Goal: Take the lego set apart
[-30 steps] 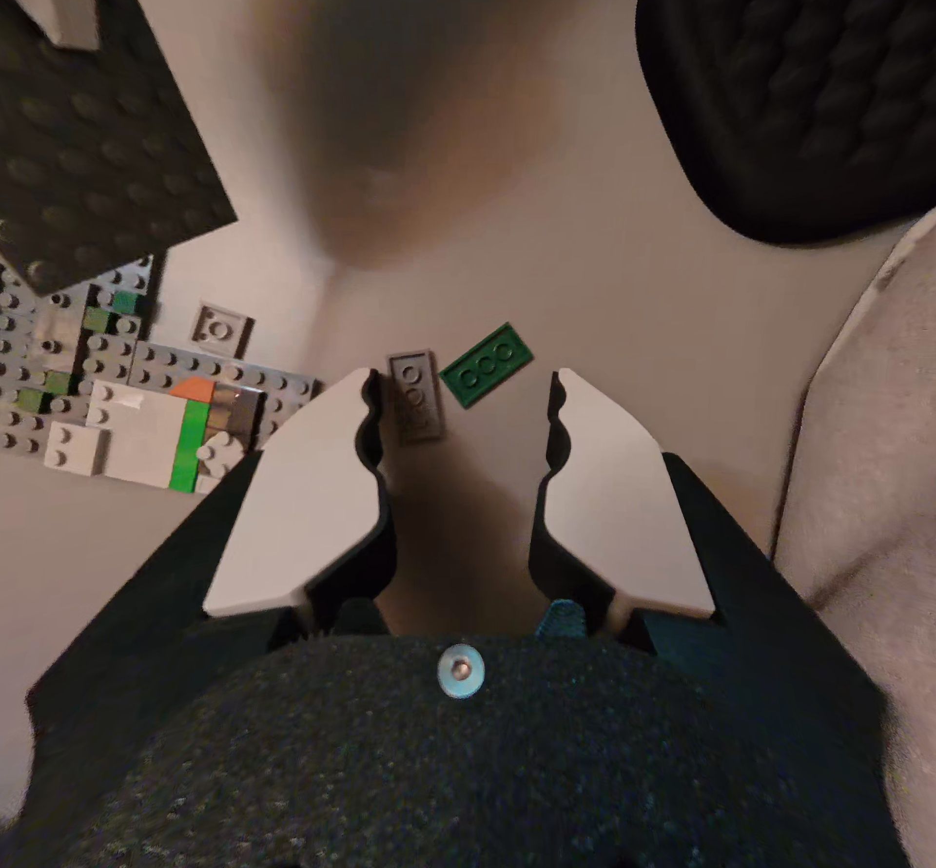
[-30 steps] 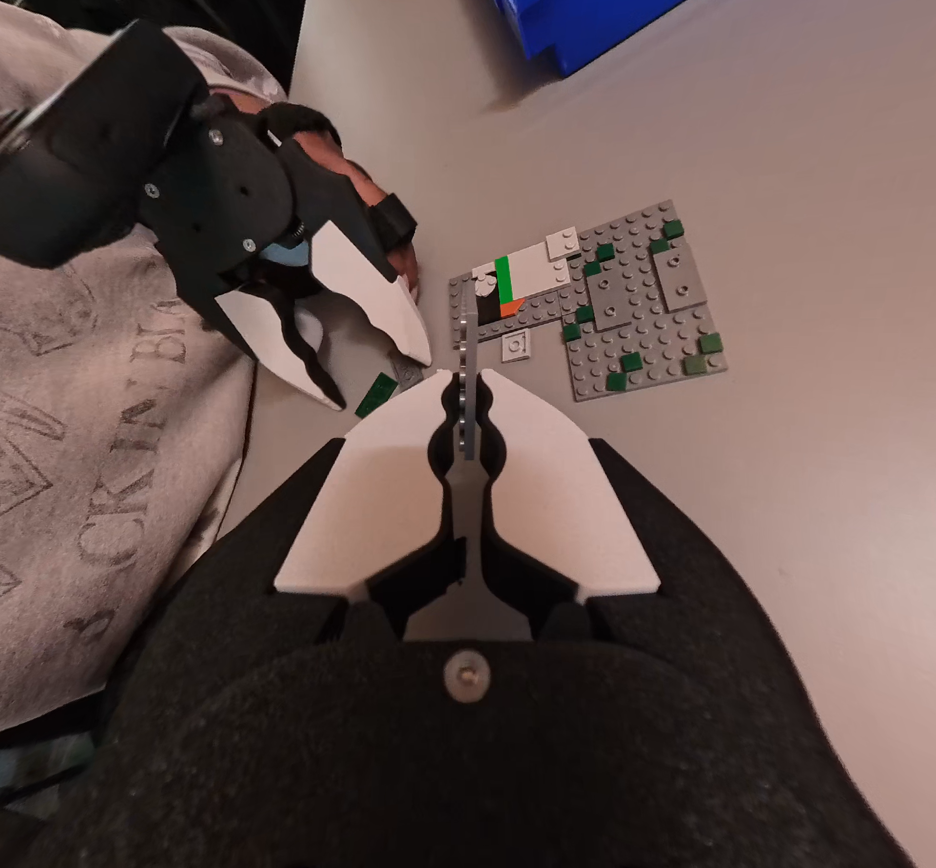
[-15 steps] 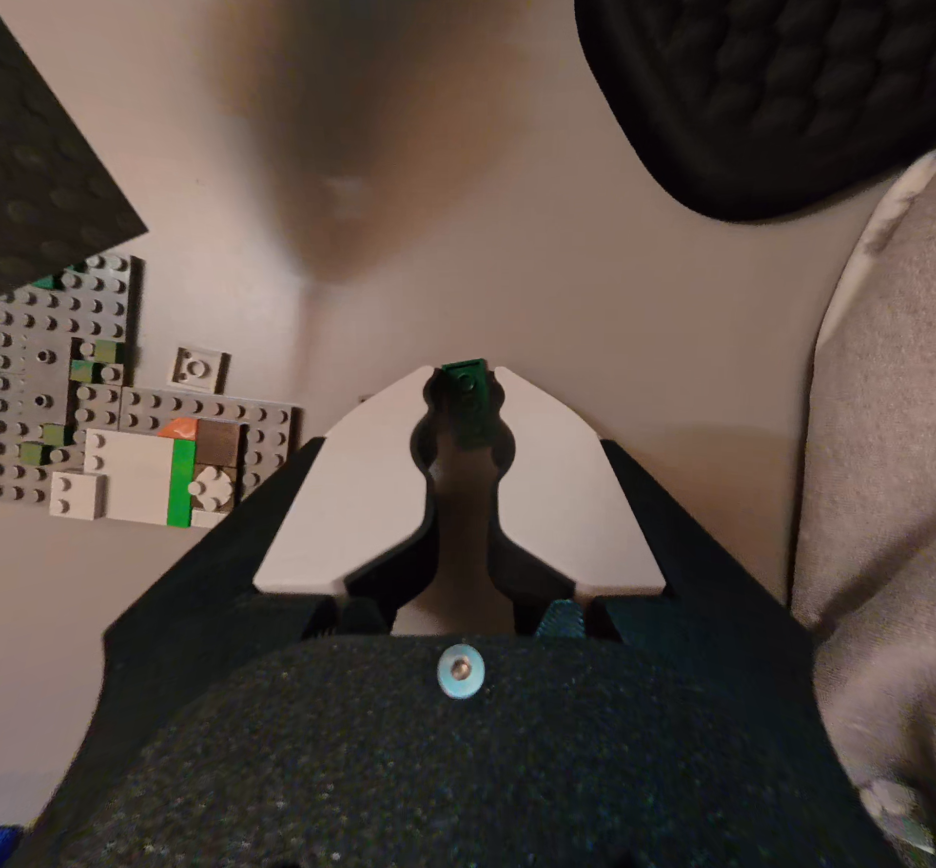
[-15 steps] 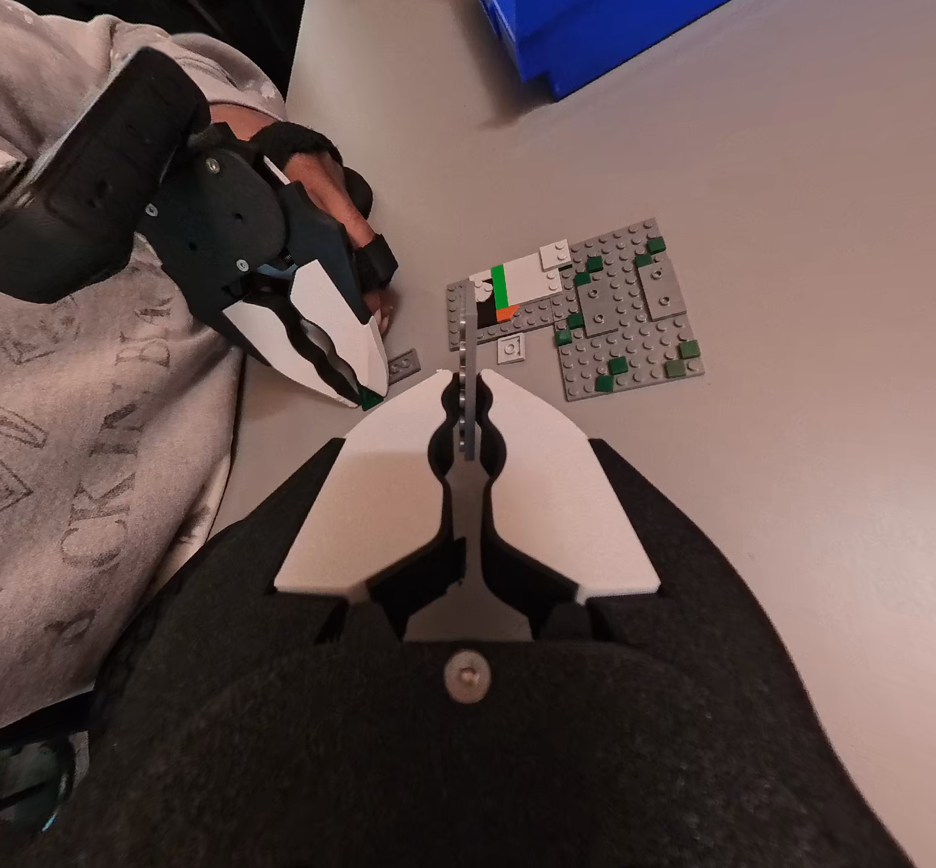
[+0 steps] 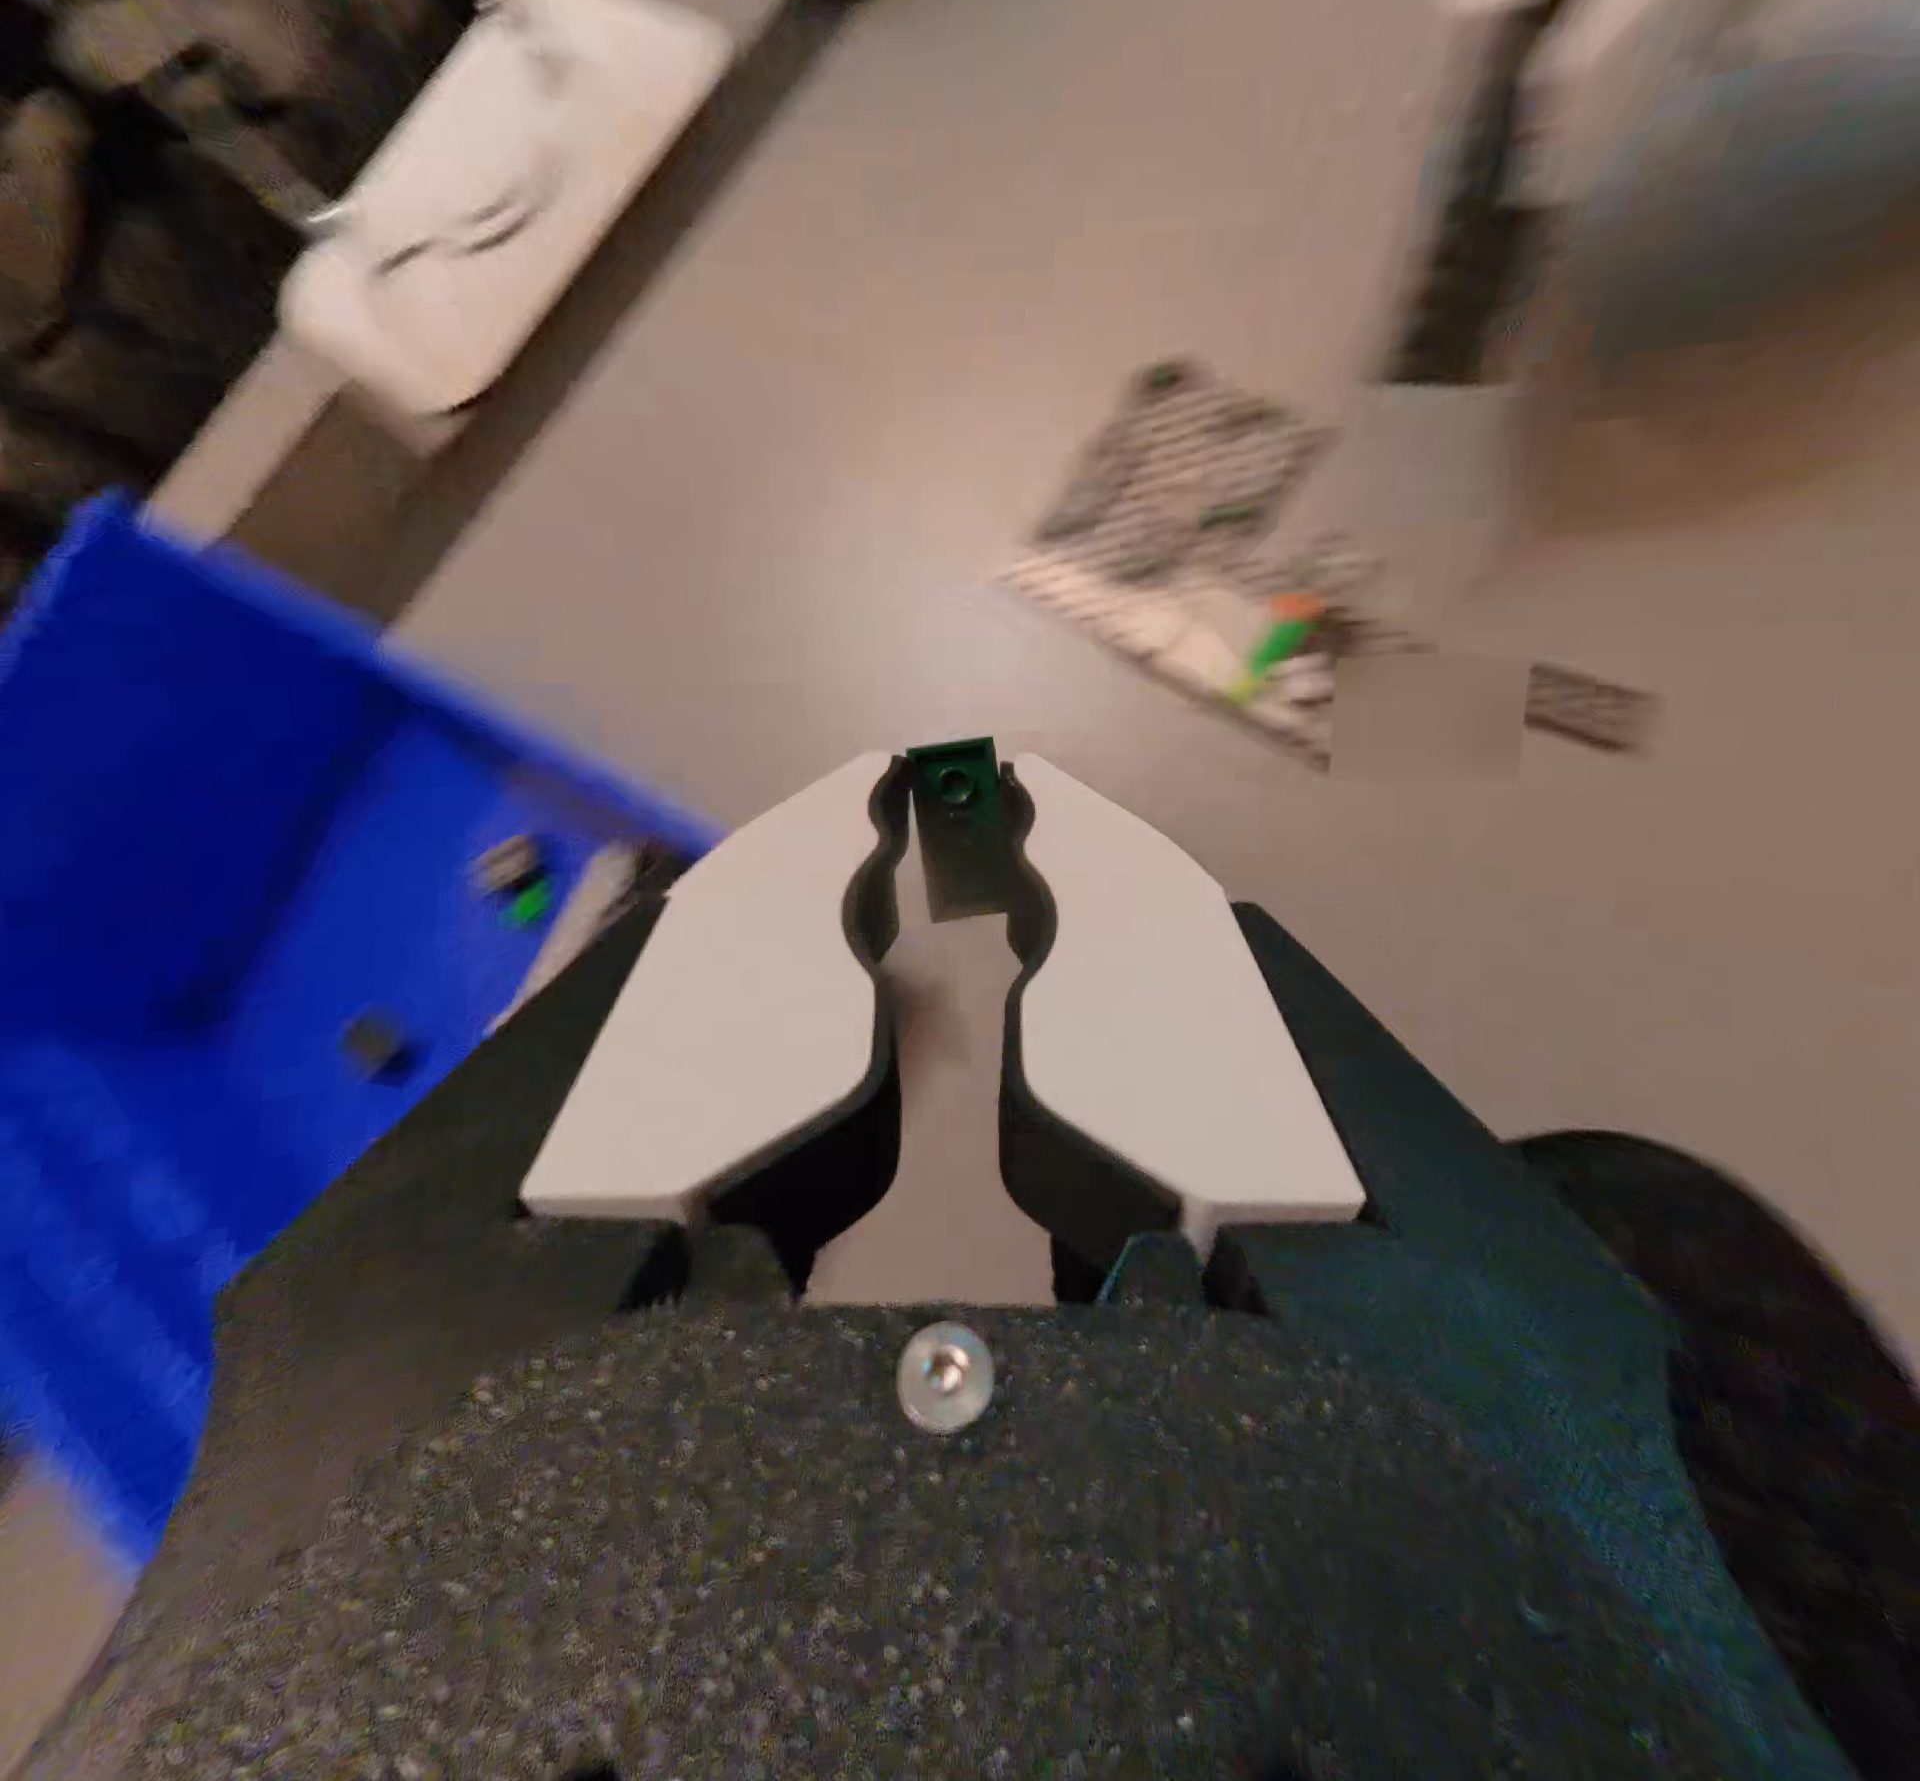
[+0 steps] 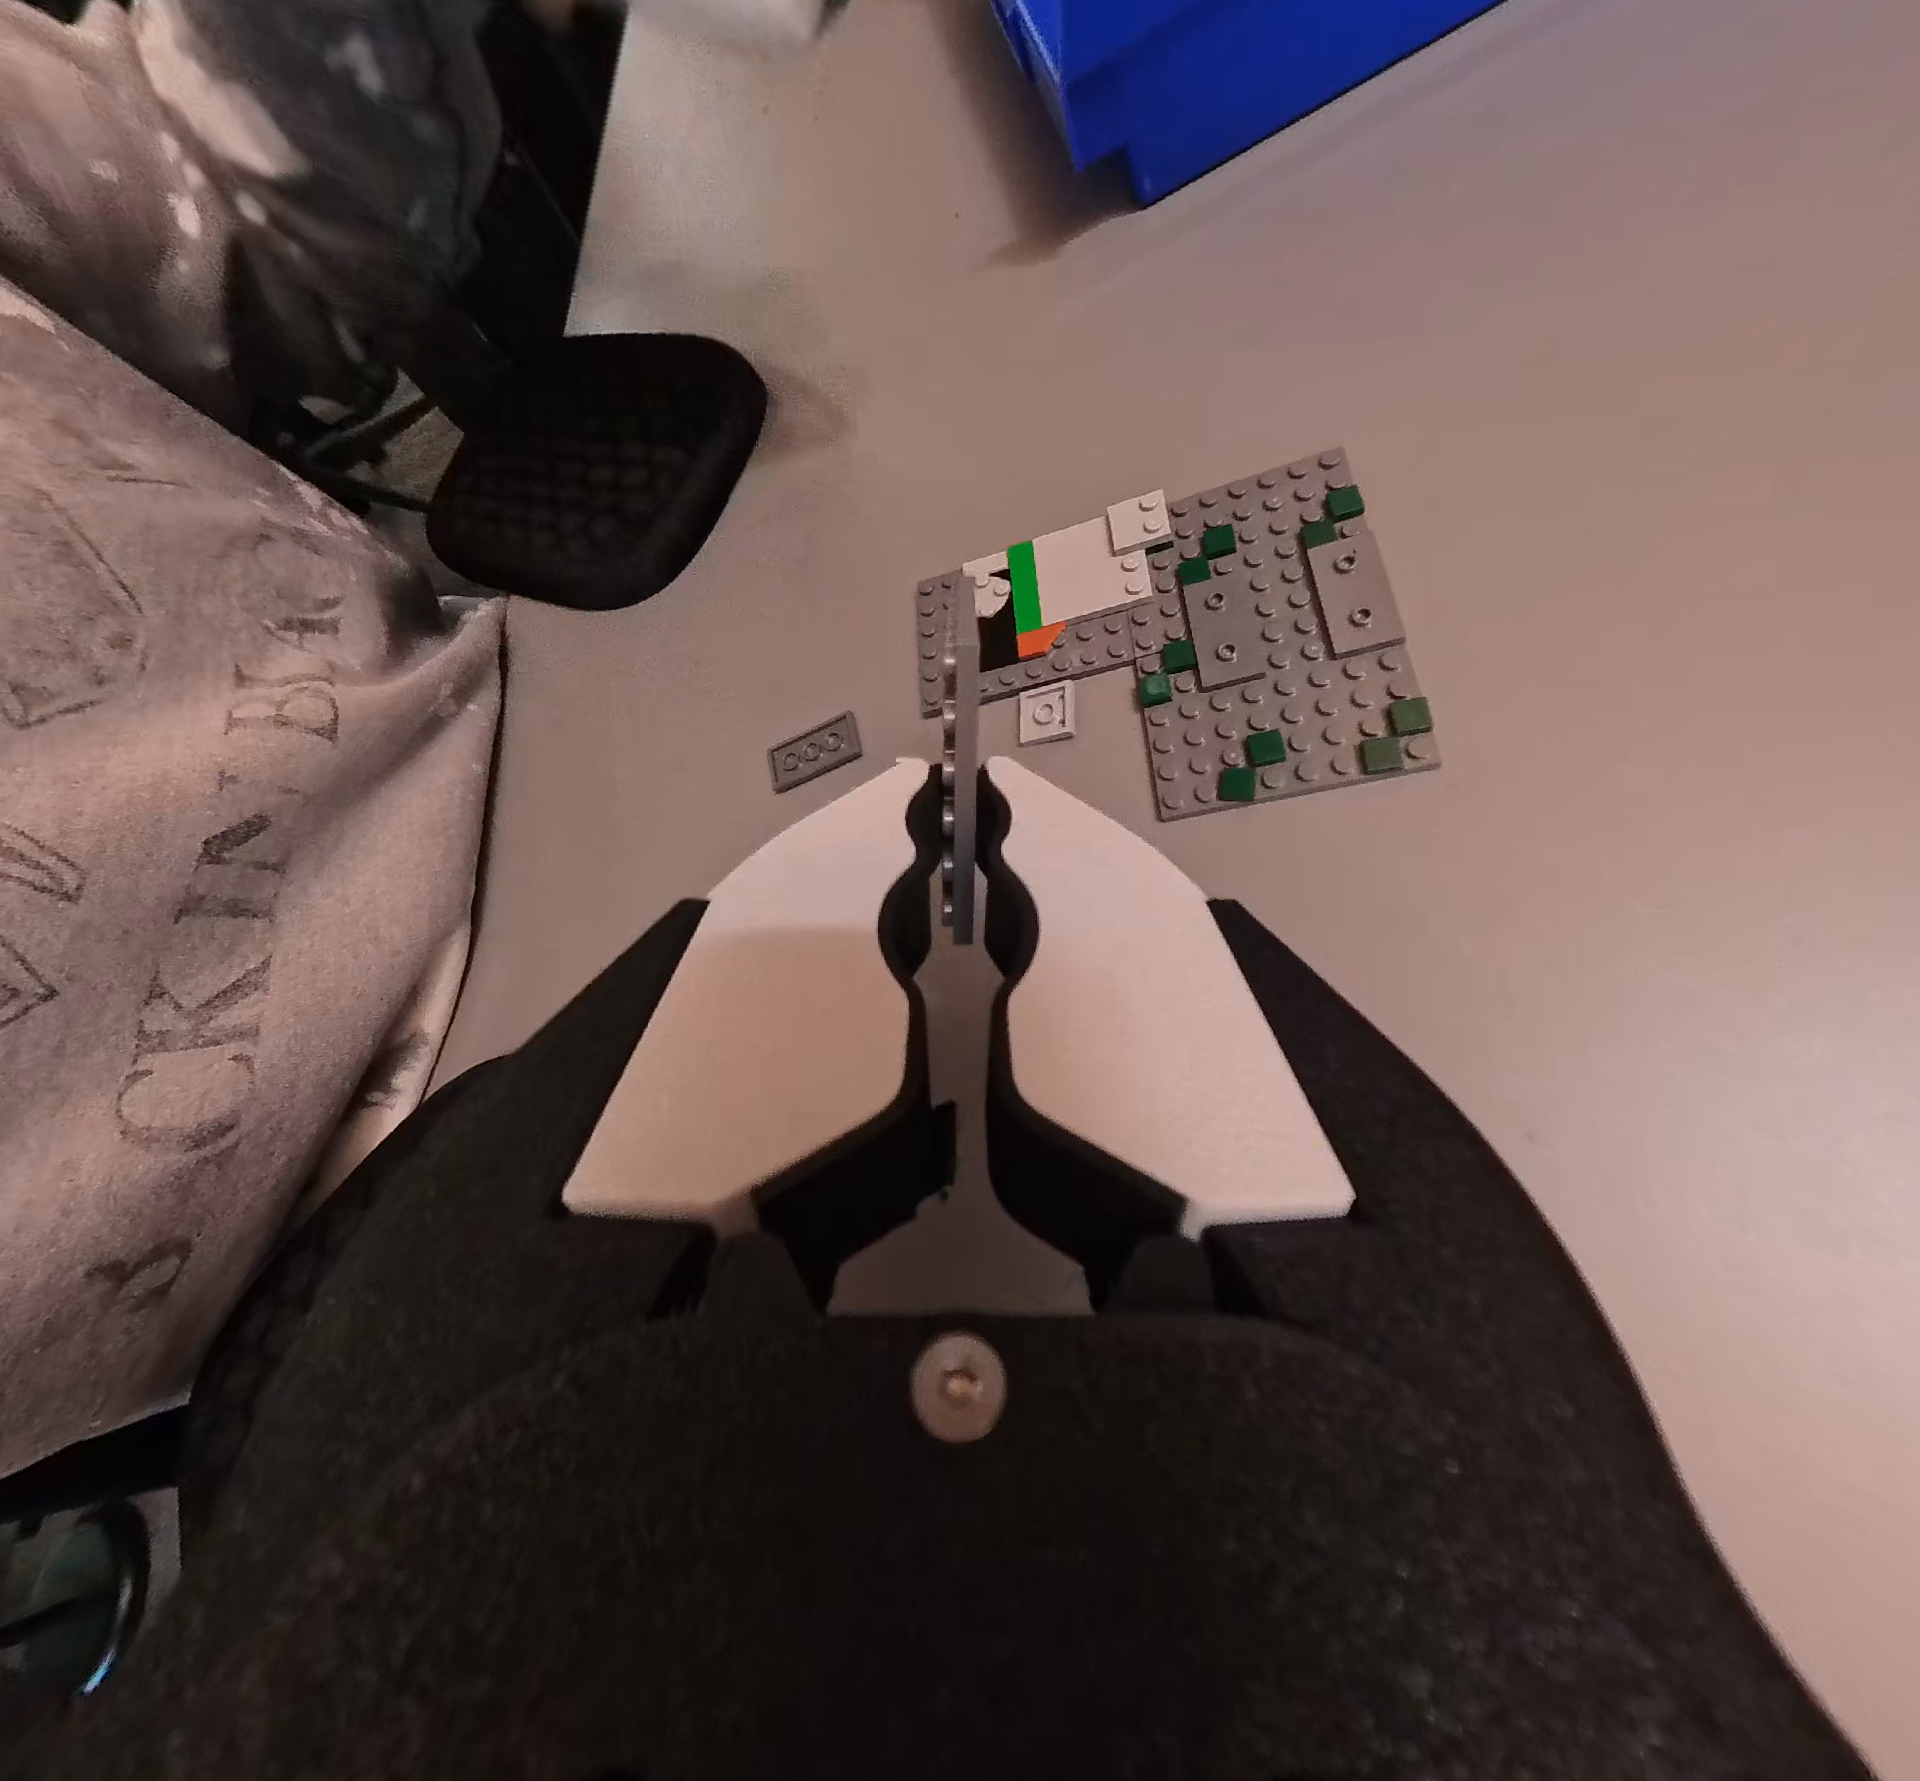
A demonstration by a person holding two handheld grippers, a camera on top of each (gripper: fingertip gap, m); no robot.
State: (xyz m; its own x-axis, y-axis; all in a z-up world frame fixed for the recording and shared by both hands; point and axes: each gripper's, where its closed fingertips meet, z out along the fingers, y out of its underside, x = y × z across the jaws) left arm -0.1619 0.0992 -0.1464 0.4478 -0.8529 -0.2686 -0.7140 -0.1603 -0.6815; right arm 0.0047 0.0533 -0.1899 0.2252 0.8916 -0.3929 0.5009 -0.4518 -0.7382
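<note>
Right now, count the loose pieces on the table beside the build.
2: dark grey plate left of the right claw, pale square tile right of it; more may be hidden.

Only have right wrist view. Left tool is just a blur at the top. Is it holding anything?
Observer: Yes, the left tool is shut on a dark green plate.
Operator: Where's it pointing?
Observer: At bare table, with the open blue bin to its left.
Operator: Bin empty?
Observer: No, a few small pieces lie inside, too blurred to identify.
</note>
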